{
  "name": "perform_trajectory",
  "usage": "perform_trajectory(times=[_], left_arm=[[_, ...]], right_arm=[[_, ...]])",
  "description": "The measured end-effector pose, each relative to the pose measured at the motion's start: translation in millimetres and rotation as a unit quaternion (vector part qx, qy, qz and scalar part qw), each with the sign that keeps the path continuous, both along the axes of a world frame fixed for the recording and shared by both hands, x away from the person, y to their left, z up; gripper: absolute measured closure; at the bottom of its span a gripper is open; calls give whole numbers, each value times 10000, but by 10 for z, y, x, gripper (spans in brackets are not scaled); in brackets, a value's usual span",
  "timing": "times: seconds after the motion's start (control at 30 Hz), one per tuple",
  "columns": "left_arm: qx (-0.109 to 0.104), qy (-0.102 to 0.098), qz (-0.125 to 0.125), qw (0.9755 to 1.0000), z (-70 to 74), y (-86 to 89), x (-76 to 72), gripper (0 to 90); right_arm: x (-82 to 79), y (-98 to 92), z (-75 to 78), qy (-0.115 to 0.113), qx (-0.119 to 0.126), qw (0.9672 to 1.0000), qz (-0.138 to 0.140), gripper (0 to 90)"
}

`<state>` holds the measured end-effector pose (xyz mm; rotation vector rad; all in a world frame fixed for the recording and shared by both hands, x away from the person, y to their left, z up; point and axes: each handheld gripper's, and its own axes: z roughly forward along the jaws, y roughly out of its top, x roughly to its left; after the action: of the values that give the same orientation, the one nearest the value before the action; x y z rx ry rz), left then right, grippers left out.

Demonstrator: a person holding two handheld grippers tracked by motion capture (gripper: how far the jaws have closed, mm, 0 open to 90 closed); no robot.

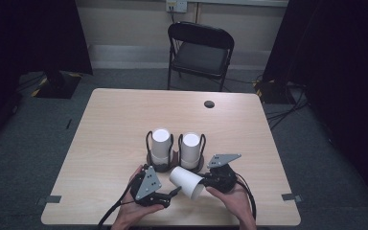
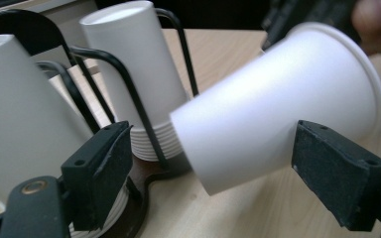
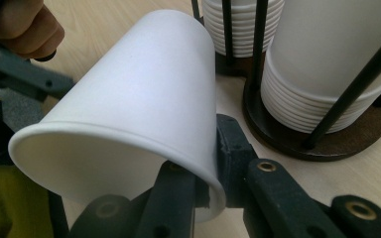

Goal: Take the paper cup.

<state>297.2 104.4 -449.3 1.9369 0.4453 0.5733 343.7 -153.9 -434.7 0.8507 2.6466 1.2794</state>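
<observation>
Your right hand-held gripper (image 3: pixel 206 171) is clamped on the rim of a single paper cup (image 1: pixel 186 182), held tilted on its side just above the worktop (image 1: pixel 115 120), in front of the two wire holders (image 1: pixel 159 160). Each holder carries a stack of upturned cups (image 1: pixel 190 148). Your left hand-held gripper (image 2: pixel 203 173) stands apart around the cup's closed end. A handover seems likely, though that's uncertain: close gently on the body.

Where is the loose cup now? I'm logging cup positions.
The loose cup lies tilted near the table's front edge, its rim pinched by the right gripper, before the two cup stacks.
</observation>
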Motion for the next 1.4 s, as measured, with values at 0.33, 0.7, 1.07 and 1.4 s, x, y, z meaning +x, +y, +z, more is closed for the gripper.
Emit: perform_trajectory(times=[0.33,0.7,1.07,1.4], left_arm=[[513,-176,-213,9983,-7,-118,-6,169],[1091,-397,-317,9927,-50,-248,-31,168],[1560,-561,-437,9852,-27,-365,-34,138],[1563,-725,-398,9842,-66,-473,-22,165]], right_arm=[[93,-2,78,125,-207,9997,63,852],[162,10,116,468,-496,9975,198,851],[215,82,152,723,-805,9933,415,848],[277,187,198,763,-785,9928,482,861]])
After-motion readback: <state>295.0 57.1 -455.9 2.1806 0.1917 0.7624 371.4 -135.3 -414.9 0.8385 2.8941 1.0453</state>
